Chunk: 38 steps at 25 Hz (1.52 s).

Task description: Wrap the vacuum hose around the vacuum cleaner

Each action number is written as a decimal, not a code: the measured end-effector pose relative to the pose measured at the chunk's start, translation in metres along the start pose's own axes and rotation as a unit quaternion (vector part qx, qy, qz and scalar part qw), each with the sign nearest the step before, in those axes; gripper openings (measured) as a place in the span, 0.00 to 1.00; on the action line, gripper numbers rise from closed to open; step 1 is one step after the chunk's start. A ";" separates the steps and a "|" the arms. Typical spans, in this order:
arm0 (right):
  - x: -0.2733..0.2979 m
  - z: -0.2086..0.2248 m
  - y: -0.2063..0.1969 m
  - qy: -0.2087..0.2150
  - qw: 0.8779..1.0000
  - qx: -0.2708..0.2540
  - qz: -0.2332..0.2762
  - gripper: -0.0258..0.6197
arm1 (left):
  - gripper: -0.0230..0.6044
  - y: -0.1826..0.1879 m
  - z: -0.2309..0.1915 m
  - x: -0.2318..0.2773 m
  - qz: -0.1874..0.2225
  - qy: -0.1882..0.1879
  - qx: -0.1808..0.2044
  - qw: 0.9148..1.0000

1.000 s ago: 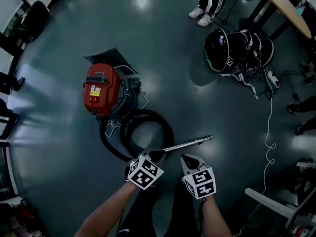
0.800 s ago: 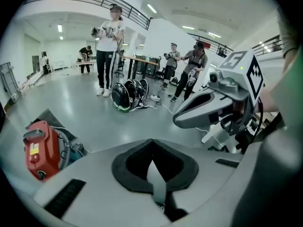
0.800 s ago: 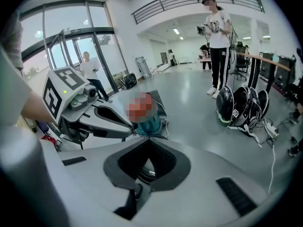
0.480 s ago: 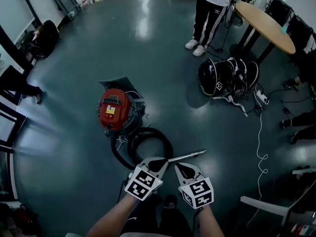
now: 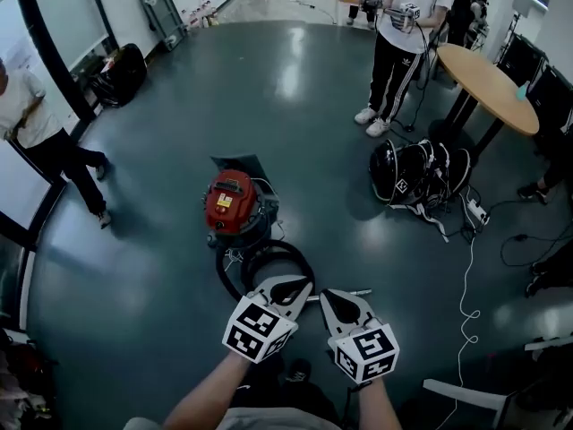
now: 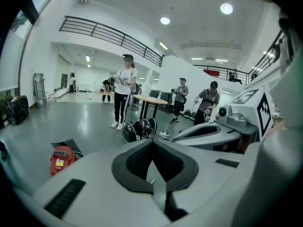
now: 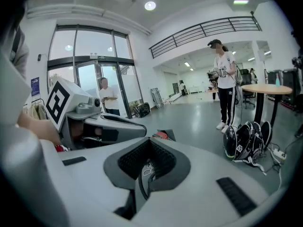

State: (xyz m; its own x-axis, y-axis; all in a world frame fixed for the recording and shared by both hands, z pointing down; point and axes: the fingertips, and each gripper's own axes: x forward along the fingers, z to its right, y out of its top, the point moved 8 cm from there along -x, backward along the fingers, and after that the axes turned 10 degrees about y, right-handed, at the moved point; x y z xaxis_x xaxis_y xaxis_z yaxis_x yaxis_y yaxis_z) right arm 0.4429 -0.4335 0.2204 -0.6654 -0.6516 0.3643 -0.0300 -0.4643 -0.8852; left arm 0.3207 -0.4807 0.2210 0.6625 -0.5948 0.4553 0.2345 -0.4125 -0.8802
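Left gripper [image 5: 288, 285] and right gripper [image 5: 335, 297]: side by side, low in the head view, both raised above the floor and pointing forward and somewhat down. Jaws of both are closed together. The left gripper view [image 6: 152, 148] and the right gripper view [image 7: 149, 148] each show the dark pads meeting with nothing gripped between them.

Vacuum cleaner [image 5: 231, 202]: red-topped canister standing on the floor ahead of the grippers and a little to the left, well apart from both. It also shows low and left in the left gripper view [image 6: 61, 159].

Vacuum hose [image 5: 277, 245]: black, coiled loosely on the floor between the canister and the grippers. It lies beside the canister, not wound round it. The near part of the loop is hidden behind the left gripper.

Metal wand [image 5: 356, 292]: lies flat on the floor, sticking out to the right past the right gripper's tip.

Floor [image 5: 134, 285]: smooth, dark teal, glossy, with ceiling-light reflections.

Room: large open hall with a balcony railing above. A cluster of black helmets [image 5: 416, 173] sits right of the canister, below a round wooden table [image 5: 488, 74]. A white cable [image 5: 466, 276] trails across the floor at right. One person [image 5: 403, 25] stands near the table and another [image 5: 36, 133] stands at the left edge.
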 end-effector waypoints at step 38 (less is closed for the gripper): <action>-0.022 -0.131 0.108 0.114 0.980 -0.131 0.100 0.04 | 0.05 0.070 0.014 -0.178 0.134 0.145 0.009 0.980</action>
State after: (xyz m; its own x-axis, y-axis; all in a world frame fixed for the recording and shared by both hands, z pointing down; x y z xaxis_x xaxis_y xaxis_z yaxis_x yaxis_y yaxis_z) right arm 0.3562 -0.3904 0.0792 -0.8263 -0.5484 0.1283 -0.0521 -0.1525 -0.9869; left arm 0.2287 -0.3939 0.0765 0.4720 -0.8528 0.2236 0.0942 -0.2034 -0.9746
